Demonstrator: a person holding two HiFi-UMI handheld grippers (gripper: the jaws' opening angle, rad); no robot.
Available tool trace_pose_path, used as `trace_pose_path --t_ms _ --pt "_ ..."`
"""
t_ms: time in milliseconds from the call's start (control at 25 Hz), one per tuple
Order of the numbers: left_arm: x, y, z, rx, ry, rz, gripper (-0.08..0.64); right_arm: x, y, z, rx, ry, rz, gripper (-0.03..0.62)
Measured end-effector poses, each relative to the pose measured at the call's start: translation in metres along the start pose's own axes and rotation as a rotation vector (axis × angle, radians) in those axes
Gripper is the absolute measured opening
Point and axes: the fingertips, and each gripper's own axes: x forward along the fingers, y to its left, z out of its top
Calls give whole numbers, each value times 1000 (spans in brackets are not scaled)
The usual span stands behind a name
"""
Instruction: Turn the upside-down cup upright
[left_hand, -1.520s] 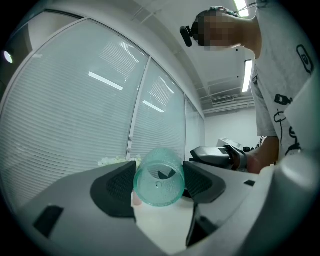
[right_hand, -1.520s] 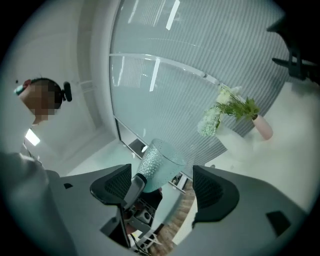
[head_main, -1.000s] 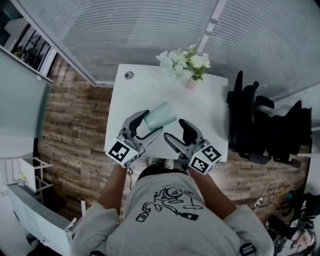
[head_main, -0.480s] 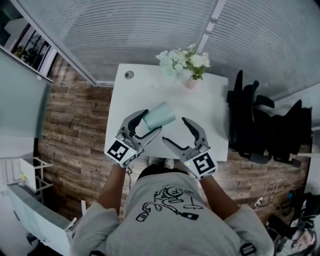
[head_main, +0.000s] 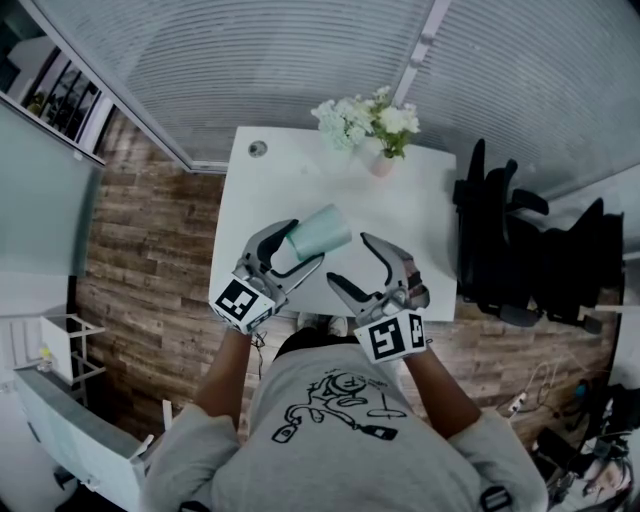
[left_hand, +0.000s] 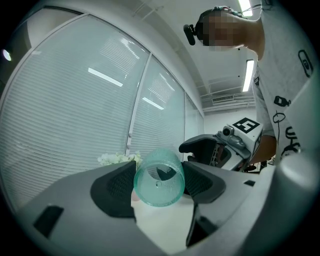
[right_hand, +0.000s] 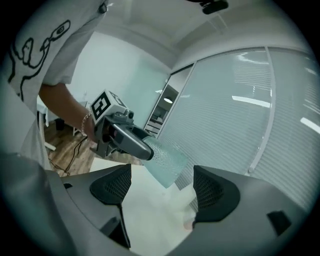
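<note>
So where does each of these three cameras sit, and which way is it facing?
Head view: on the person's head, facing steeply down at the white table; forearms, shirt, left gripper and right gripper show.
Left gripper view: on the left gripper, looking along its jaws, shut on the green cup; shirt and right gripper at right.
Right gripper view: on the right gripper, looking between its open, empty jaws toward the cup; forearm and shirt at left.
Shared: all three show the cup.

Cup translucent teal, dimpled; table white; flowers white; floor brown planks.
</note>
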Motion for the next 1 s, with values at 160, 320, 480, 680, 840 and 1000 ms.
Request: trace_pose_path --t_ms 160,320,480,680,840,1000 --pt "-1 -3 -5 5 26 -11 298 0 -1 1 -152 47 -30 385" --pt "-1 -4 -7 0 31 -12 298 4 0 1 -290 86 -50 385" --pt "1 -6 -5 -8 27 -17 298 7 1 -1 -402 123 -57 385" --pt "2 -11 -6 0 35 -24 298 11 0 -3 -529 158 -61 386" --pt "3 -13 -6 -5 33 -28 298 18 2 -9 -623 193 -55 387" --pt "4 -16 -3 -12 32 -34 298 23 5 -12 -682 211 -54 387"
